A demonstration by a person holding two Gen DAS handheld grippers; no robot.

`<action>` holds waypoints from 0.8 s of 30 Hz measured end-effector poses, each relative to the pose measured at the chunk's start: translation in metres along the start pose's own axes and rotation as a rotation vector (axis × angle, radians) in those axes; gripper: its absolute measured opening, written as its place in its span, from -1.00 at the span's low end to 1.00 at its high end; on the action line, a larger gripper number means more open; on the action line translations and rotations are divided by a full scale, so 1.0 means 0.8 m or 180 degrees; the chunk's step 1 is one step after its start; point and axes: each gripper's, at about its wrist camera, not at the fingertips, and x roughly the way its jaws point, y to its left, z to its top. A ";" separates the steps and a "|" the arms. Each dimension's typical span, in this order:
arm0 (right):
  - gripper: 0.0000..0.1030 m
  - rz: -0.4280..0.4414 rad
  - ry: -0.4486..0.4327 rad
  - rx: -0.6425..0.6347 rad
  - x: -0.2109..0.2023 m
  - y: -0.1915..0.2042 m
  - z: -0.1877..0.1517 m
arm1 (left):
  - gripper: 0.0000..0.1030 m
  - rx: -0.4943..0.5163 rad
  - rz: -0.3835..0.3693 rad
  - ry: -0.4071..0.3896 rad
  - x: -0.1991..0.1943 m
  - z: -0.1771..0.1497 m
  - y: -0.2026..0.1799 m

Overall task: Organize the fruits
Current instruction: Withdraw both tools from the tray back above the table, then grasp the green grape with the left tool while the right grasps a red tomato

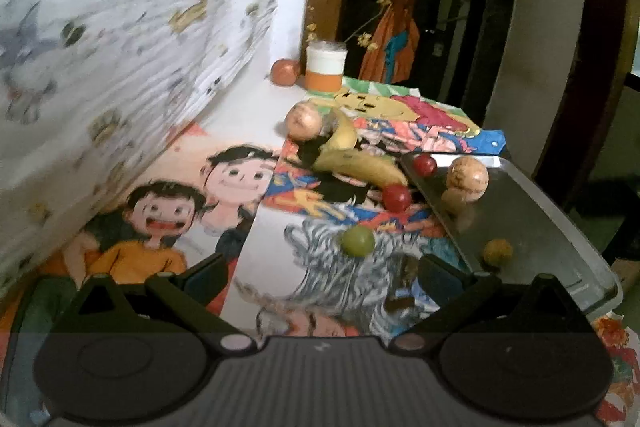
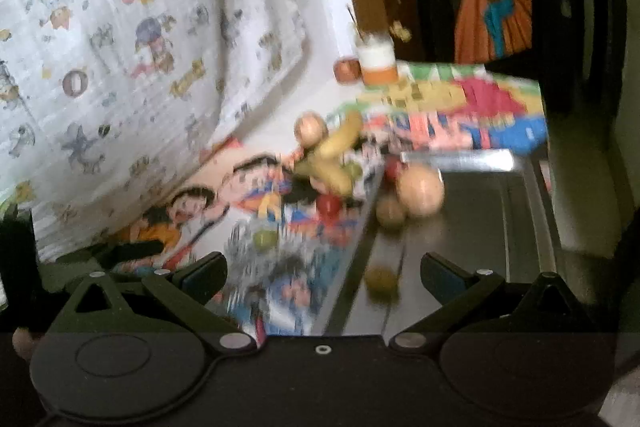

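On the metal tray (image 1: 532, 227) at the right of the bench, three fruits lay gathered: a large pale round fruit (image 1: 467, 178), a smaller brownish one (image 1: 454, 201) touching it at its near side, and a small yellow-brown fruit (image 1: 497, 253) apart from them toward the near rim. This grouping suggested the tray served as the collecting place, with sorting only partly done. A red fruit (image 1: 424, 165) sat at the tray's far corner; whether it lay inside the rim could not be told.

The rest remained loose on the cartoon-printed cloth (image 1: 224, 187) covering the bench: a green grape (image 1: 357, 240) nearest, a second red fruit (image 1: 396, 198) just beside the tray's edge, two bananas (image 1: 356, 163) crossed over each other, and a pale apple (image 1: 303, 121) behind them. An orange (image 1: 285, 72) stood well apart at the back, beside a white and orange jar (image 1: 325, 69).

The left hand-held gripper (image 1: 320, 273) was spread wide and held nothing, lined up toward the green grape, judged the likely next pick. The right hand-held gripper (image 2: 324, 273) was likewise wide apart and empty, poised over the tray's near edge above the small yellow-brown fruit; that view was blurred.
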 end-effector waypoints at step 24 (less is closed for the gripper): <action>-0.03 0.0197 0.0363 -0.0310 0.200 -0.021 0.035 | 0.41 0.0024 -0.0264 0.0117 0.083 0.010 -0.025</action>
